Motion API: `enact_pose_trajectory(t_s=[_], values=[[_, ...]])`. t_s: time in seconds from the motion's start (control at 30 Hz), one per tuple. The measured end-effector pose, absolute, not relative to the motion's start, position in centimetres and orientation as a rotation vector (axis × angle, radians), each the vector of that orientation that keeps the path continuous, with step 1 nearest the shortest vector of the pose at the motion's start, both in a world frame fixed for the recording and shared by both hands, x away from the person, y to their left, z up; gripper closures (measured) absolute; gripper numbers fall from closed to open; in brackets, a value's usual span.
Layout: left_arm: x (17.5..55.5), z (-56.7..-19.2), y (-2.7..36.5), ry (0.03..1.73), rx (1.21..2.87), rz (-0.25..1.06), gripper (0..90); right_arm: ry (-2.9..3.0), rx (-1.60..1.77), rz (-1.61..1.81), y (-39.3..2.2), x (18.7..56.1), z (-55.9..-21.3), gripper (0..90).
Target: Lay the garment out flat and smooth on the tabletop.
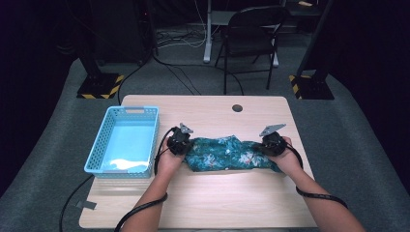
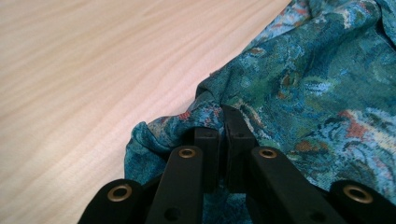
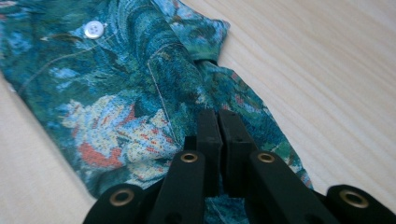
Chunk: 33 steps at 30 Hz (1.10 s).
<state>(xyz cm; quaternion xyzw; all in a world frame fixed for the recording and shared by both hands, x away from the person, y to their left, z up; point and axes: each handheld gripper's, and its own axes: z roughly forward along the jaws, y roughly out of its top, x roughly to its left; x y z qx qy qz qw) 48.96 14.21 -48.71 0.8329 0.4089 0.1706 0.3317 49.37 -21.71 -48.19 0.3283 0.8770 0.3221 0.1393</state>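
A teal shirt with a floral print point(image 1: 225, 153) lies bunched in a long strip across the middle of the wooden table point(image 1: 217, 198). My left gripper point(image 1: 186, 145) is at its left end. In the left gripper view the jaws point(image 2: 224, 123) are pressed together on a fold of the shirt point(image 2: 317, 84). My right gripper point(image 1: 265, 146) is at the shirt's right end. In the right gripper view the jaws point(image 3: 218, 123) are pinched on the cloth point(image 3: 116, 93), near a seam. A white button point(image 3: 93, 29) shows farther along the fabric.
A light blue plastic basket point(image 1: 134, 110) stands on the table's left side, just left of my left hand. A round hole point(image 1: 237, 108) sits near the table's far edge. Beyond the table are a folding chair point(image 1: 251, 34) and two stand bases with yellow-black stripes point(image 1: 99, 87).
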Motion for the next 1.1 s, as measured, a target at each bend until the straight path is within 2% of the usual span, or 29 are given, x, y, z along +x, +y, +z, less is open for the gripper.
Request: enact_pose_trajectory(t_s=[0.07,0.1,0.13,0.17,0.27,0.33,0.4,0.43,0.53,0.67,0.83,0.93,1.03,1.1], values=[[48.9,-48.8,14.3,1.079,2.167,0.432,79.6,2.524,0.972,0.92,-21.7,49.5,-48.8,81.1],[48.9,-48.8,14.3,1.079,2.167,0.432,73.4,2.524,0.972,0.92,-21.7,49.5,-48.8,81.1],[48.8,-48.7,14.3,1.076,2.157,0.418,73.4,2.515,0.979,0.916,-21.7,49.5,-48.9,78.5],[48.6,-48.5,14.4,1.07,2.156,0.417,66.2,2.507,0.981,0.922,-21.7,49.4,-48.7,76.7],[47.7,-47.1,14.7,1.058,2.138,0.434,53.5,2.459,0.97,0.961,-22.2,48.7,-47.7,67.4],[46.8,-46.1,15.0,1.042,2.12,0.439,47.3,2.436,0.96,0.986,-22.4,48.3,-47.1,66.0],[45.2,-44.9,15.7,1.024,2.099,0.435,44.3,2.373,0.895,1.069,-23.4,46.1,-44.8,63.1],[45.2,-44.9,15.7,1.024,2.099,0.435,43.3,2.373,0.895,1.069,-23.4,46.1,-44.8,63.1],[43.3,-44.6,16.3,1.003,2.091,0.423,42.2,2.405,0.836,1.135,-23.6,43.8,-44.1,62.8],[41.8,-45.8,16.5,1.007,2.095,0.376,41.2,2.465,0.78,1.087,-23.1,41.7,-45.7,59.8],[41.6,-48.4,15.9,1.016,2.147,0.308,40.5,2.489,0.79,0.975,-23.0,41.5,-48.6,54.1],[41.9,-49.5,15.3,1.021,2.181,0.295,41.4,2.481,0.803,0.908,-23.2,41.9,-49.7,54.0],[42.4,-50.1,15.0,1.017,2.197,0.285,48.7,2.478,0.85,0.891,-23.6,42.3,-50.6,58.9],[42.5,-50.2,14.9,0.995,2.195,0.283,63.4,2.487,0.879,0.892,-23.9,42.6,-50.9,66.9]])
